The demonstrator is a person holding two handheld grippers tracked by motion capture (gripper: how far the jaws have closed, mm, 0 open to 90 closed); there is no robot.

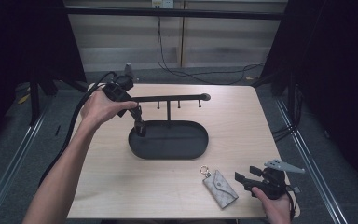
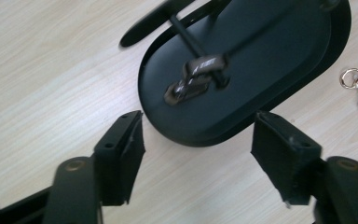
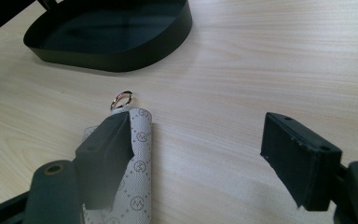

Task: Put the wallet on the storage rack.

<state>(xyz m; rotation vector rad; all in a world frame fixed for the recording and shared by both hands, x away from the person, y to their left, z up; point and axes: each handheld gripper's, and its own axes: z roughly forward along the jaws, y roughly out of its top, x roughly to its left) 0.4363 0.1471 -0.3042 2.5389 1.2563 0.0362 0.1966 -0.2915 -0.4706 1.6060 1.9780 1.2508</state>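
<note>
A black oval tray point(image 1: 186, 148) carries a T-shaped stand whose bar point(image 1: 168, 98) has several small hooks. A glossy dark fob point(image 1: 139, 125) hangs from the leftmost hook; in the left gripper view the fob point(image 2: 196, 77) is above the tray floor point(image 2: 270, 70). My left gripper point(image 1: 128, 111) hovers beside it, and the left gripper point(image 2: 198, 154) is open with nothing between its jaws. A grey patterned key pouch point(image 1: 220, 188) with a metal ring point(image 1: 205, 170) lies flat near the front edge. My right gripper point(image 1: 248, 179) stands open just right of it. In its own view the right gripper point(image 3: 196, 140) has one jaw over the pouch point(image 3: 140, 158), not gripping it.
The wooden table point(image 1: 242, 130) has bare room right of the tray and along the front left. Black cables trail from both grippers. Dark curtains and metal rails flank the table. The pouch ring point(image 3: 121, 99) points toward the tray wall point(image 3: 107, 53).
</note>
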